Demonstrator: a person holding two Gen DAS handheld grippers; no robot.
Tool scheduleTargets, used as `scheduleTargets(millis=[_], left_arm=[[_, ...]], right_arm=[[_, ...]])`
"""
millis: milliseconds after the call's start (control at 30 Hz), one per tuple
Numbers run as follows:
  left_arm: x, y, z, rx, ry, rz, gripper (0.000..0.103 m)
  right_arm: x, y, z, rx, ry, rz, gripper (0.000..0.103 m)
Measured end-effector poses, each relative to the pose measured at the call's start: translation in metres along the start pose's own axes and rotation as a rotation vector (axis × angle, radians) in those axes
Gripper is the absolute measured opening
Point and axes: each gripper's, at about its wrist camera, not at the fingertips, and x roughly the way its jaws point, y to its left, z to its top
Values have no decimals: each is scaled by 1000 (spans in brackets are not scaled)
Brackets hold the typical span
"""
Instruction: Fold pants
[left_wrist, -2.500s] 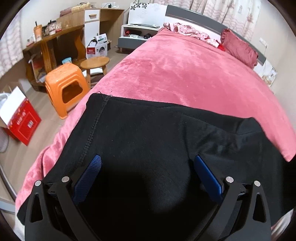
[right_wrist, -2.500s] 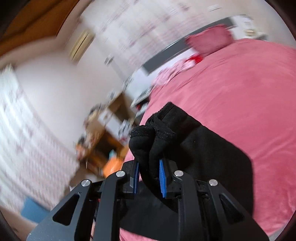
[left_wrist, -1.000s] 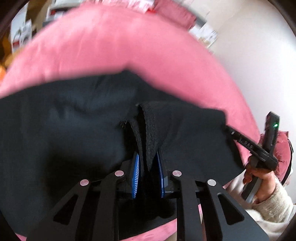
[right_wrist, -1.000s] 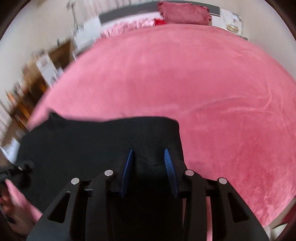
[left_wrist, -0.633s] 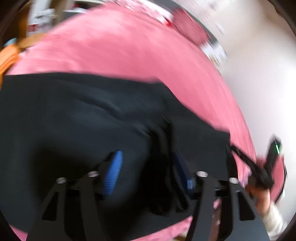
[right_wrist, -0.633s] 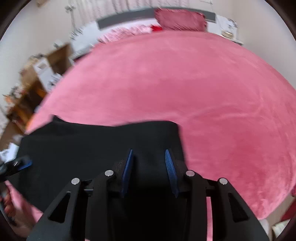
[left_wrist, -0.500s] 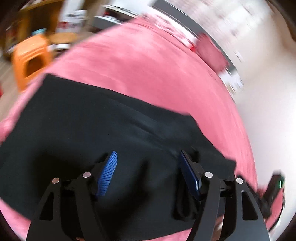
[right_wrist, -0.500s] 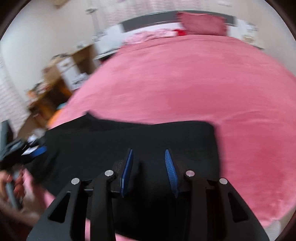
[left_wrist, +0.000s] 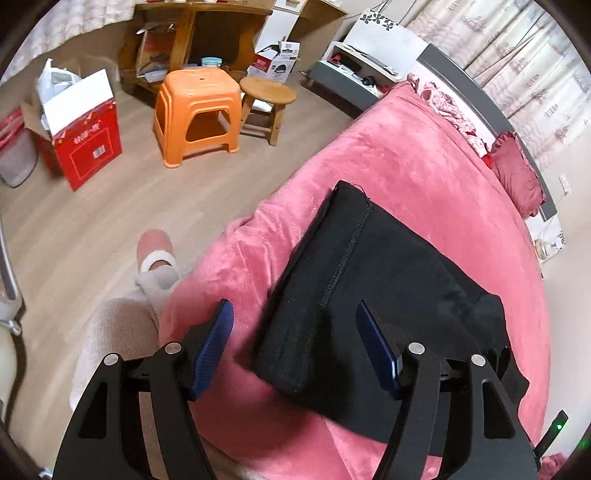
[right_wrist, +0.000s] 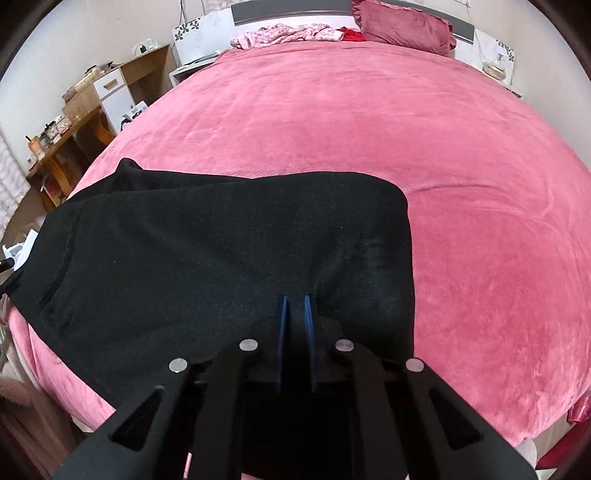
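Black pants (right_wrist: 207, 251) folded flat near the front edge of the bed (right_wrist: 480, 166). Soft, limp cloth, probably light; best taken at a thick folded edge. Left tool (left_wrist: 295, 347) wide open, holding nothing. Right tool (right_wrist: 295, 314) nearly closed, pinching the fabric.

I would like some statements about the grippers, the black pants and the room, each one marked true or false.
1. The left gripper is open, with nothing between its blue pads. True.
2. The right gripper is open wide. False: its pads stand close together, pinching a fold of the black fabric pants.
3. The black pants lie on a pink plush bedspread. True.
4. The orange plastic stool stands on the bed. False: it stands on the wooden floor, beside a round wooden stool.
5. The pants hang from a hanger. False: they lie folded flat.
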Motion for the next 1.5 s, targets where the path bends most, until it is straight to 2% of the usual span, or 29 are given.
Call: scheduleTargets(millis=[33,67,133,167,200,233,300,400,567,633,733,833,1033,1133,1300,1500], left_arm=[[2,1,0,9,8,0,77],[8,-3,0,42,30,7,78],[5,-6,-2,102,30,33,79],[9,-11,-3,155,39,52,80],[13,-14,-3,197,52,71,80],[19,-18,-5,249,65,92,80],[27,-20,-7,296,83,86,78],[36,-20,-1,308,127,23,53],[46,-11,8,303,213,-64,48],[43,-2,11,264,222,-91,33],[35,-3,11,260,223,-112,19],[25,-17,10,291,194,-91,17],[-17,-48,22,258,96,-203,17],[-46,-75,26,282,36,-280,16],[-86,-123,23,365,-28,-408,16],[-115,-201,0,498,-16,-598,16]], right_arm=[[-3,0,0,9,-6,3,8],[-6,-2,-1,33,-16,21,12],[-13,-8,-3,109,-44,83,30],[-17,-8,-4,129,-55,103,46],[-21,-6,-6,141,-71,118,54],[-25,-3,-7,128,-85,115,54],[-32,3,-7,94,-105,118,54],[-36,10,-4,76,-141,149,54],[-34,17,-3,66,-139,227,54],[-30,22,-2,43,-123,246,55],[-19,25,-3,35,-84,247,57],[-9,23,-4,53,-49,252,58],[-10,27,-4,47,-51,257,62],[-10,25,-5,50,-49,263,63],[-12,29,-5,31,-43,272,73],[-21,20,-3,72,-67,287,76]])
